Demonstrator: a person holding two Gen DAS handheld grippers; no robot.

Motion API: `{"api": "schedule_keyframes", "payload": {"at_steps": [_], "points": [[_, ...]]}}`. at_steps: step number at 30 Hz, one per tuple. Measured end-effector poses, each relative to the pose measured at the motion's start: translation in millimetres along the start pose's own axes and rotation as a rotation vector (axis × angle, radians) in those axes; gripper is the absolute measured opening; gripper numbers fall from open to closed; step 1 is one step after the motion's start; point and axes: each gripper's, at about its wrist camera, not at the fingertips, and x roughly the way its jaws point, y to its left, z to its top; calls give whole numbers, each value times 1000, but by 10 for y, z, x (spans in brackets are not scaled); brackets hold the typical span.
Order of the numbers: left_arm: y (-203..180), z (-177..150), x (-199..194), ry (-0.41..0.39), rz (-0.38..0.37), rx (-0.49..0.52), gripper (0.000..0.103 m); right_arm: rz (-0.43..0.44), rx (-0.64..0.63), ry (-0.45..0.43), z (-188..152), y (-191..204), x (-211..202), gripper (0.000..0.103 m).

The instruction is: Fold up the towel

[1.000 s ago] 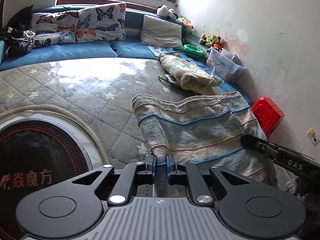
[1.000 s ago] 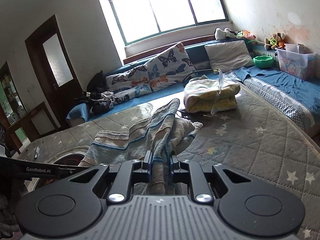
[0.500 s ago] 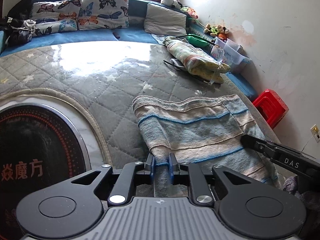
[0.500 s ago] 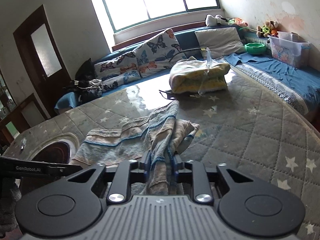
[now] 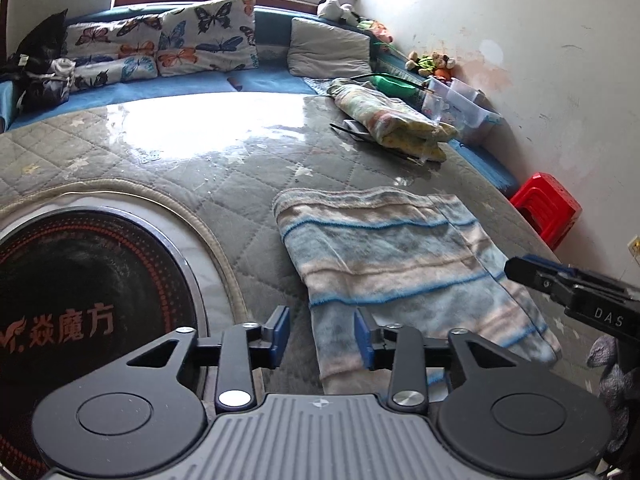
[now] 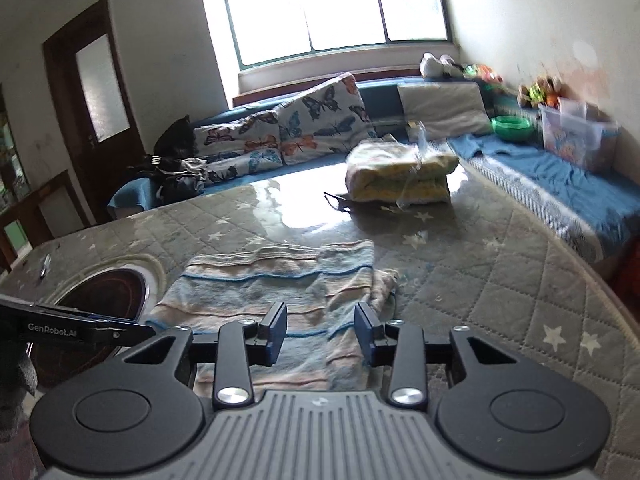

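A striped blue, grey and cream towel [image 5: 400, 264] lies flat and folded on the grey quilted cover [image 5: 208, 168]. My left gripper [image 5: 322, 338] stands open just above the towel's near left corner, holding nothing. In the right wrist view the same towel [image 6: 276, 284] lies spread ahead, and my right gripper [image 6: 321, 334] is open over its near edge with nothing between the fingers. The right gripper's fingers [image 5: 536, 272] reach in from the right of the left wrist view, at the towel's right edge.
A round dark panel with red lettering [image 5: 80, 312] is set into the surface at the left. A folded yellowish blanket [image 5: 392, 120] lies farther back. Butterfly cushions [image 5: 168, 48] line a blue bench. A red stool [image 5: 548, 204] stands by the right wall.
Both grippers were shut on the towel's near edge and have opened. The towel has dropped flat onto the cover, and its bunched right side now lies spread.
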Motion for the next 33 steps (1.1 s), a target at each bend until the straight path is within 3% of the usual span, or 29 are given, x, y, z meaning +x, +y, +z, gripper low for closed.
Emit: {"api": "schedule_keyframes", "payload": {"at_steps": [7, 16, 33], "points": [[-67, -255, -168, 1, -13, 52, 45, 42, -59, 4, -207, 167, -247, 43], [-127, -543, -256, 2, 2, 89, 47, 23, -68, 36, -520, 202, -328, 44], [-19, -692, -345, -8, 29, 63, 55, -4, -66, 28, -611, 228, -396, 50]]}}
